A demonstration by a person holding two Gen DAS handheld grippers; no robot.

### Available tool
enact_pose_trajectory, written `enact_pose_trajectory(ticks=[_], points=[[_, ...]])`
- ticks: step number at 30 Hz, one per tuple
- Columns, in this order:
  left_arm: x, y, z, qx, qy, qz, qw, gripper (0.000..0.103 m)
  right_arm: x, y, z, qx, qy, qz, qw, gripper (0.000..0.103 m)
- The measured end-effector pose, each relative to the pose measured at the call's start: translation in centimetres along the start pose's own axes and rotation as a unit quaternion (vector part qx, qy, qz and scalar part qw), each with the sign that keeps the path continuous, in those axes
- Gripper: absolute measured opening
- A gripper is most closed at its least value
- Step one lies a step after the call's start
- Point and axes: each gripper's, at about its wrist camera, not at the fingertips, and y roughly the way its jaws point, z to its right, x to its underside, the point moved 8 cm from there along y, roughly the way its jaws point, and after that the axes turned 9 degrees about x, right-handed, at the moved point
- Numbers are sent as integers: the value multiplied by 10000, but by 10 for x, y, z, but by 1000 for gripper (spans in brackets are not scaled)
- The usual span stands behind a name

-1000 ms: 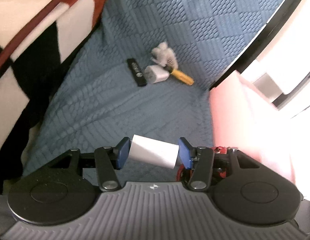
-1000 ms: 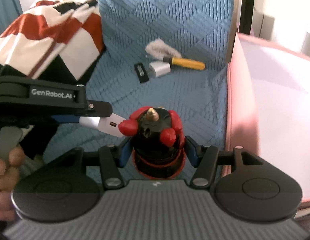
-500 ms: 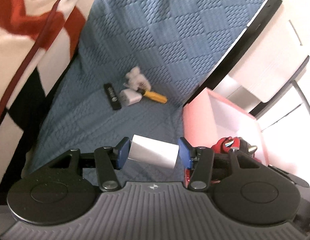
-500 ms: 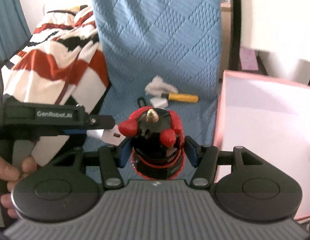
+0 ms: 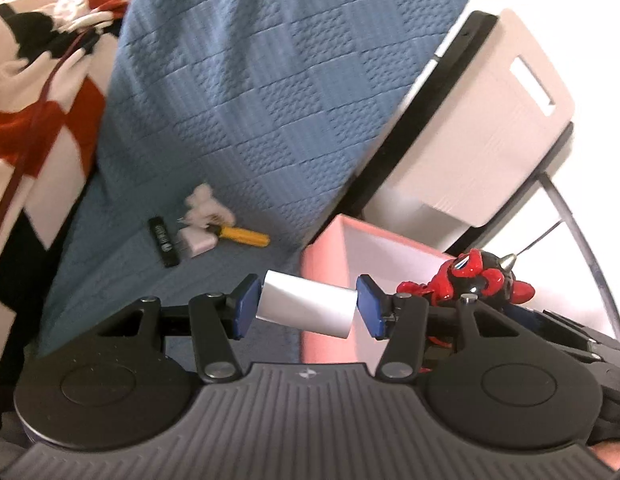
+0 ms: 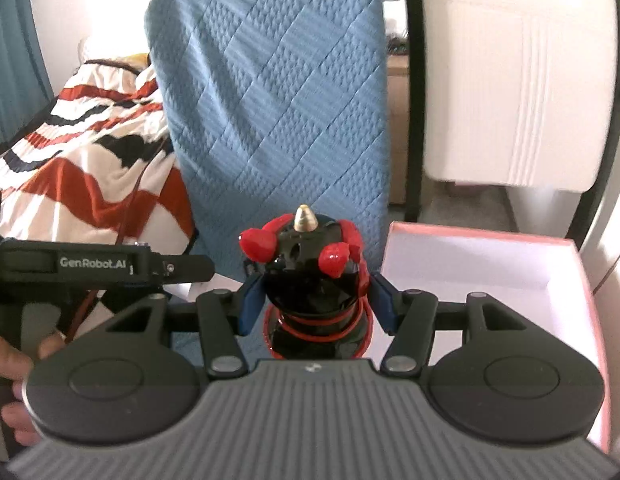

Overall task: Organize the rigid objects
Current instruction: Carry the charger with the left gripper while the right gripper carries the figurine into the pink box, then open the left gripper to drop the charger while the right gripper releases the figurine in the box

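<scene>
Left gripper [image 5: 308,306]: its two blue pads squeeze the ends of a white charger block [image 5: 308,305]. The block is gripped, up in the air, not on the seat.
Block's long side: it runs straight across from pad to pad, tipped a little down at the right end.
Right gripper [image 6: 311,302]: its pads are clamped on a black and red toy figure [image 6: 310,276]. The toy stands upright, with its gold spike at 12 o'clock.
Pink box [image 6: 549,276]: open, white inside, and it looks empty. It sits beside the blue quilted seat.
Box from the right gripper: at about 2 o'clock, just beside the toy.
Box from the left gripper: its near corner [image 5: 321,252] is at about 1 o'clock, just behind the white block.
Which hand is nearer: both are close. I think the right one is nearer, because the toy is already next to the box's left wall.
Next move, my guess: carry each thing over the rim toward the right, then let go inside.
Still on the seat: a black stick [image 5: 163,242], another white charger [image 5: 196,240], a yellow-handled tool [image 5: 242,236] and a white crumpled scrap [image 5: 206,210], in a bunch at 11 o'clock from the left gripper, well apart from it.
Person: a hand [image 6: 14,364] holds the left gripper's handle.
</scene>
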Motion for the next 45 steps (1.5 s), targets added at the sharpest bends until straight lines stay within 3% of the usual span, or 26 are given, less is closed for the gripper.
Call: enact_pose_trajectory(ticks=[11, 22, 34, 45], points=[[7, 31, 74, 376, 363, -201, 9984, 58, -10, -27, 71, 412, 229, 163, 9988, 59], [57, 107, 118, 484, 589, -839, 9936, 58, 40, -11, 149, 828, 578, -227, 9946, 59], [124, 194, 123, 300, 840, -1774, 9801, 59, 107, 44, 200, 955, 768, -910, 9883, 59], [143, 230, 116, 215, 868, -2118, 9732, 59, 148, 81, 210, 874, 859, -1449, 9818, 59]])
